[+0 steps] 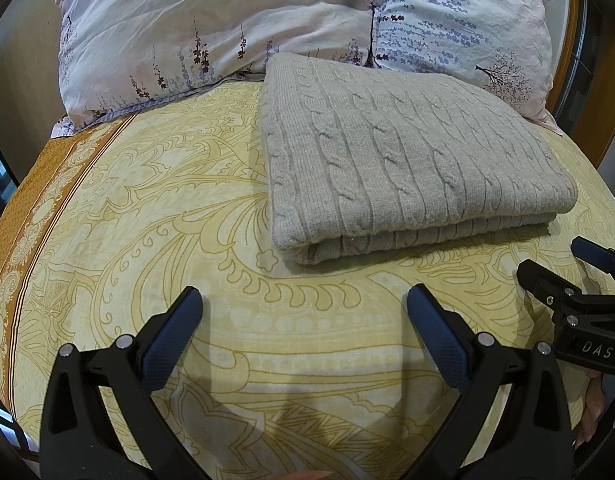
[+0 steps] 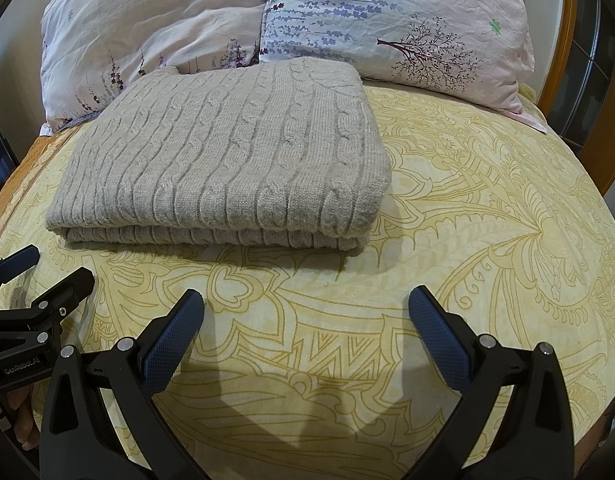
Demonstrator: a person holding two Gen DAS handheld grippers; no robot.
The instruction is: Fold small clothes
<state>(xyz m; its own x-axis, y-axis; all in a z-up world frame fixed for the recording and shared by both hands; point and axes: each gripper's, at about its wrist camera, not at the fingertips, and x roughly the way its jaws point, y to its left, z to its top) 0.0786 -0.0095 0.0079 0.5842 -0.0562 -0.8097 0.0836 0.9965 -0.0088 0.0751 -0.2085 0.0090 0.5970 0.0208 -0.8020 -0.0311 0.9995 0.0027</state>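
Nearest in each wrist view is that camera's own gripper. The left gripper (image 1: pixel 303 300) has its blue-padded fingers spread wide with nothing between them, and the right gripper (image 2: pixel 305 300) is spread just as wide and equally empty. Both hang over the bare near part of the bed (image 1: pixel 147 200), close to its front edge and side by side; each shows at the margin of the other's view.

Past them, toward the middle of the bed, lies a grey cable-knit sweater (image 1: pixel 407 152). It is already a neat rectangle of stacked layers, its thick fold facing the grippers and its far edge close against the pillows (image 1: pixel 211 28) at the head of the bed.

By the look of it, the folding of this piece is finished or nearly so, with both grippers clear of the cloth. If another fold is wanted, each gripper would need to reach forward, pinch a near corner through all the layers and carry them together so the stack does not slide apart.
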